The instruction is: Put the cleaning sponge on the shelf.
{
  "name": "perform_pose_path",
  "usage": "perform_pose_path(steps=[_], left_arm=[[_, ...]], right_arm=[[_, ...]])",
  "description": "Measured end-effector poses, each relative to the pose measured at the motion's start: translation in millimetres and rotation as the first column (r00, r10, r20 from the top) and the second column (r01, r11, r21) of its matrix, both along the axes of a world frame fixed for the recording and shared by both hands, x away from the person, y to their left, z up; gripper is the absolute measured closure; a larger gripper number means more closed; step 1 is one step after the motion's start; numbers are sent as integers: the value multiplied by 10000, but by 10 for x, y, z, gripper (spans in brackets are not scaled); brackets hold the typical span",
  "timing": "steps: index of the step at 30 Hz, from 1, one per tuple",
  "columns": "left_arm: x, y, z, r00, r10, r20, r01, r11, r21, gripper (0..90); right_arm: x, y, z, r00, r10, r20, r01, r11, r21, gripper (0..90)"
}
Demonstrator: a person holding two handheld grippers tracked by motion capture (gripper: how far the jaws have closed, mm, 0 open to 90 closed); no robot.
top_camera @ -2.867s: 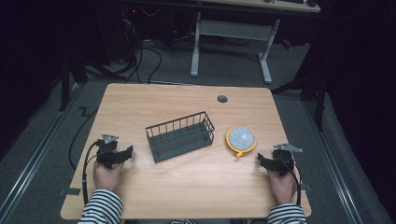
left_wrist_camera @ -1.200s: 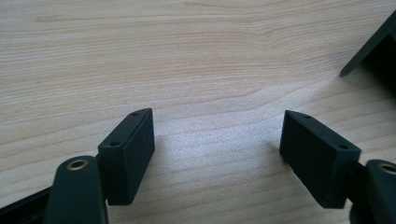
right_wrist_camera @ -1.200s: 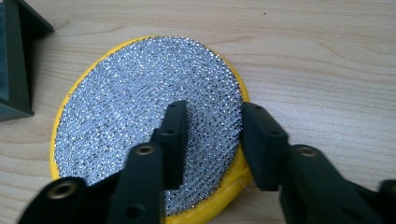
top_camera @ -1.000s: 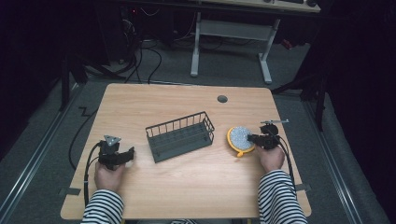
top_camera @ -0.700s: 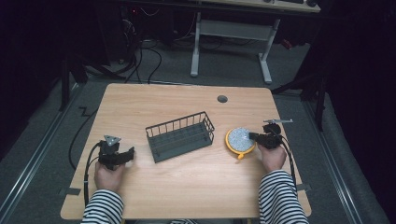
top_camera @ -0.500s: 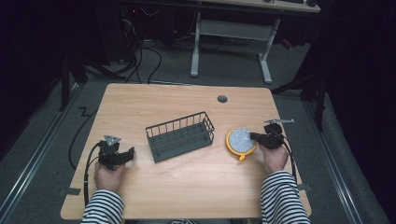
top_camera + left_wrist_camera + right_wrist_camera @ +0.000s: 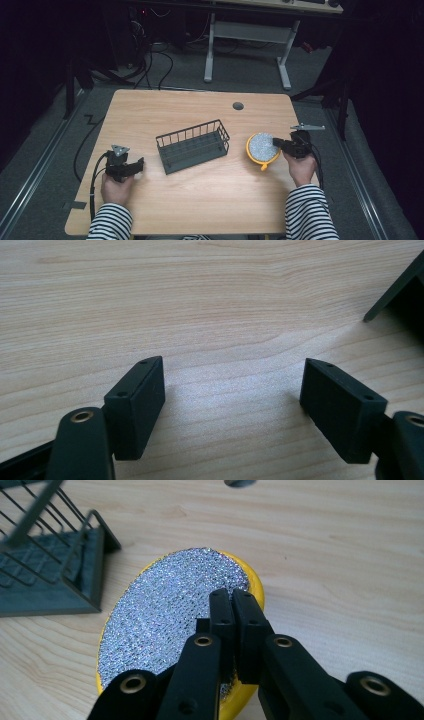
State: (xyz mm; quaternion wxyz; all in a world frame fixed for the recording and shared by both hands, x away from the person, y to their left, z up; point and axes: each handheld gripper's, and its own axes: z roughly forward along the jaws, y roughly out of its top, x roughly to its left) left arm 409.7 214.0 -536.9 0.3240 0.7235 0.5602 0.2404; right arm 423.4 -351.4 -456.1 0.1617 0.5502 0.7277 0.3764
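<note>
The right gripper has travelled from the near right part of the light wooden table up to the round yellow scouring pad with the glittery silver mesh top, and within the last second its jaws have been closing — now they are pinched together on the pad's near edge, the silver mesh caught between the two black pads. The scouring pad sits just right of the dark wire basket, close beside it but not touching, and in the right gripper view its far side looks slightly tipped off the wood. The small round cable hole in the table lies beyond the basket, towards the far edge. Left of the basket, well apart from it, the left gripper has not budged — jaws spread wide over bare wood, nothing between them, a corner of the basket showing at the upper right of the left gripper view.
</note>
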Motion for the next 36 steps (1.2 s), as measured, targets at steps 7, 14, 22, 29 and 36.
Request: perform_pose_path(steps=[7,14,22,29,36], left_arm=[[0,-1,0,10000,5,4,-5,10000,11,265],[1,2,-1,10000,13,19,-13,10000,-14,266],[2,5,-1,10000,12,20,-12,10000,-79,265],[2,6,0,10000,-5,9,5,10000,-61,265],[2,6,-1,10000,-3,20,3,10000,-96,265]], right_arm=[[-32,49,316,9973,595,423,-608,9977,297,886],[3,151,617,9906,999,933,-1046,9934,464,886],[170,438,845,9813,1483,1230,-1546,9870,437,885],[344,787,984,9699,1982,1414,-2064,9774,457,884],[497,1087,997,9649,2233,1386,-2302,9725,353,885]])
